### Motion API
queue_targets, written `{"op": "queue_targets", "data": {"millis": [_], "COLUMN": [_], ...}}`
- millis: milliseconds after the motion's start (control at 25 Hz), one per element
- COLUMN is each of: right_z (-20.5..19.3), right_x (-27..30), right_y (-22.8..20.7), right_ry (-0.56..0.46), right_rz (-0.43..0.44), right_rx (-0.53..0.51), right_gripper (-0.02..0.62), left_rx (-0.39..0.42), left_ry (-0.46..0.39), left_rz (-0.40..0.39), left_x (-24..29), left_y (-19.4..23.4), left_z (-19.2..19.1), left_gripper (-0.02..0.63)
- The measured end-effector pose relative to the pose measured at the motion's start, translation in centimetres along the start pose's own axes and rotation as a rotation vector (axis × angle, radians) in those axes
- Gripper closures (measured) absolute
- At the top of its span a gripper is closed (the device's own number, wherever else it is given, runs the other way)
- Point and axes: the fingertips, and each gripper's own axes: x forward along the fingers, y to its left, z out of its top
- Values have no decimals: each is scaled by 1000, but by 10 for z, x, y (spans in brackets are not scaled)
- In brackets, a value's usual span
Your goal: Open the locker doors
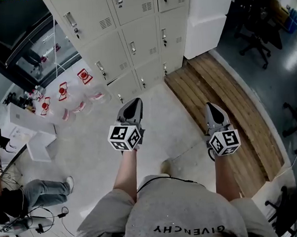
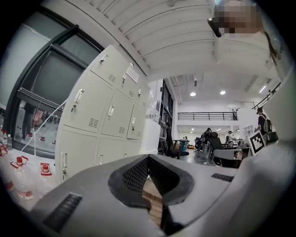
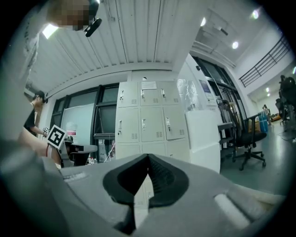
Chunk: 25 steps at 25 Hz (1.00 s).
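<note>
A bank of cream lockers stands ahead with every door closed; small handles and vents show on each. Both grippers hover over the floor well short of it, apart from any door. My left gripper points at the lower lockers, its jaws together with nothing between them. My right gripper is held over the edge of the wooden platform, likewise shut and empty. In the left gripper view the lockers rise at the left beyond the gripper. In the right gripper view the lockers stand straight ahead past the gripper.
Several clear bottles with red labels stand on the floor left of the lockers. A wooden platform runs along the right, beside a white pillar. Office chairs stand beyond. A person sits at the lower left near white boxes.
</note>
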Motion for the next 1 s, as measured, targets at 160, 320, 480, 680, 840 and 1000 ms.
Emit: {"op": "queue_targets", "data": {"millis": [160,320,480,680,840,1000], "right_z": [-2,-4,-4,0,5,15], "right_x": [38,63,85,124,174,235], "right_y": [-7,-13,-27,-60,-88,-118], "right_ry": [-23,-20,-9,-30,-50,-46], "right_rz": [-16,-19,-20,-19,3,48], "right_rx": [33,69,84,92,107,117], "right_gripper": [597,596,595,595,595,595], "left_rx": [-4,-22,-36,-42,-33,-40], "left_ry": [-2,-2,1,-12,-13,-13], "left_rz": [-17,-24,-32,-34,-23,11], "left_x": [29,51,76,119,160,211], "left_y": [29,46,54,62,78,99], "left_z": [1,3,4,6,10,21], "left_gripper": [607,607,607,607,607,607]}}
